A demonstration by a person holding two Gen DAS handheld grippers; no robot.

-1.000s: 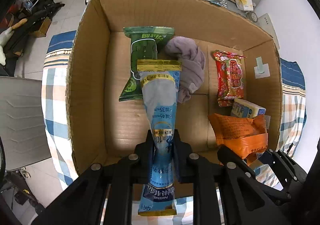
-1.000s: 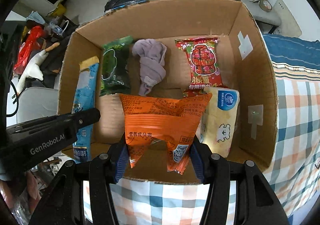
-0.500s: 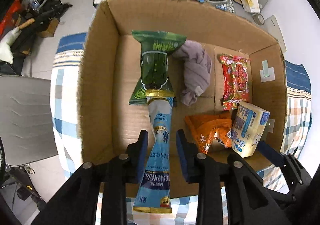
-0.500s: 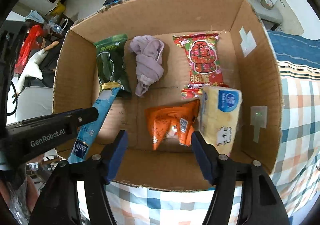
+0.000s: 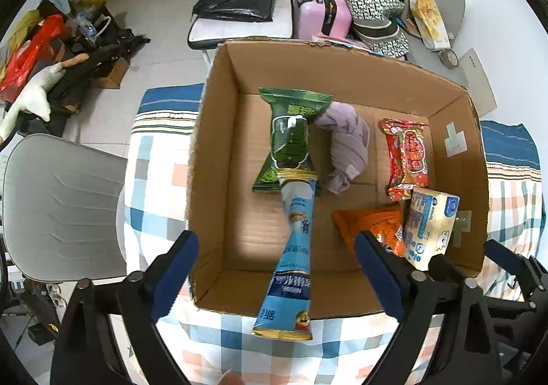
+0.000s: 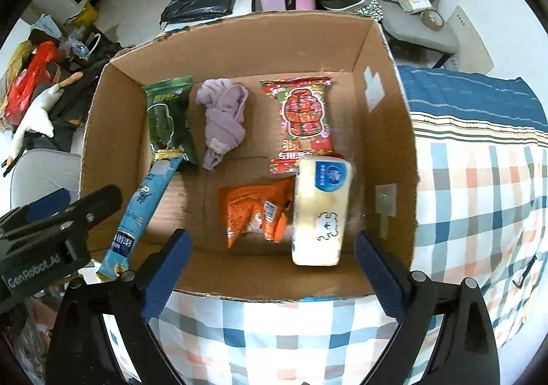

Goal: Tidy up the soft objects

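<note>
1. Your left gripper (image 5: 275, 272) has its jaws spread wide, holding nothing.
2. Your right gripper (image 6: 270, 272) is spread too.
3. The blue packet (image 5: 294, 248) leans over the cardboard box (image 5: 219, 152) front rim, touching the green packet (image 5: 289, 138).
4. The orange packet (image 6: 257, 210) lies inside, beside the tissue pack (image 6: 320, 213).

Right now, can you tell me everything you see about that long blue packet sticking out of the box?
The long blue packet is a slim, shiny plastic pouch, light blue with printed writing and gold crimped ends. It lies slanted over the near wall of the cardboard box: its far end rests on the green packet inside, and its near end hangs out over the checked cloth. Nothing grips it; it lies between the fingers of the wide-open left gripper.
</note>
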